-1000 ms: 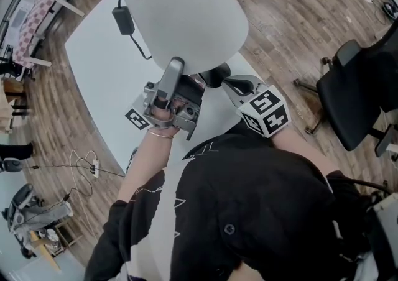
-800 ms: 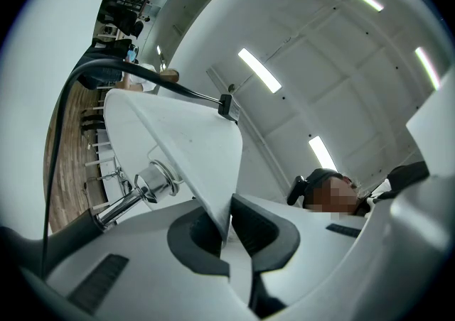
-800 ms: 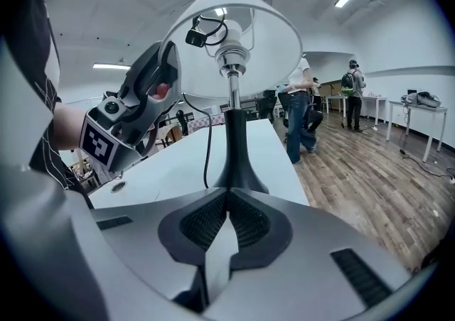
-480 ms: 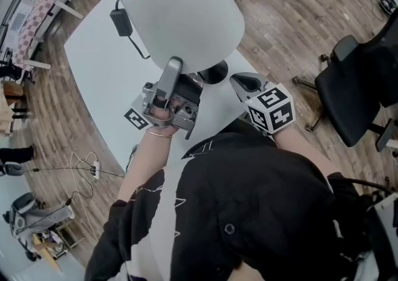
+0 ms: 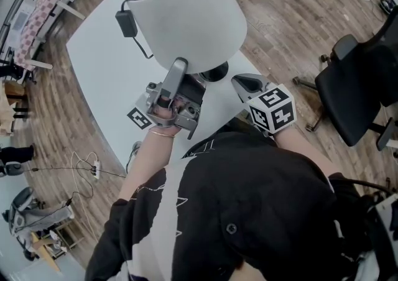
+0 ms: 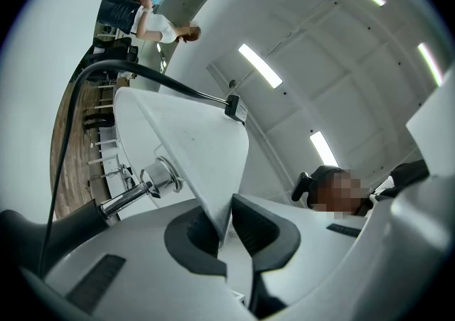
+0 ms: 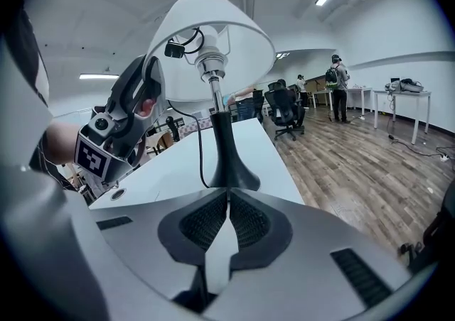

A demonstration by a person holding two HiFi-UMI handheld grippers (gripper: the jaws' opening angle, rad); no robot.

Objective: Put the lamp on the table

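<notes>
The lamp has a white shade (image 5: 189, 12) and a black flared base (image 5: 214, 74). In the right gripper view the base (image 7: 231, 170) appears to rest on the white table (image 5: 106, 81), near its edge, with a chrome stem and a white socket under the shade (image 7: 213, 28). My left gripper (image 5: 177, 71) reaches up from below and is shut on the shade's lower rim (image 6: 213, 170), which sits pinched between its pads (image 6: 245, 231). My right gripper (image 5: 239, 81) is shut and holds nothing. Its tips (image 7: 227, 202) point at the base from just short of it.
The lamp's black cord and power adapter (image 5: 126, 23) lie on the table behind the shade. A black office chair (image 5: 360, 93) stands on the wood floor at the right. More tables, chairs and people are far off in the room (image 7: 338, 78).
My right gripper has drawn back a little to the right, away from the lamp base. The left gripper keeps its hold on the shade, and the lamp has barely shifted.
</notes>
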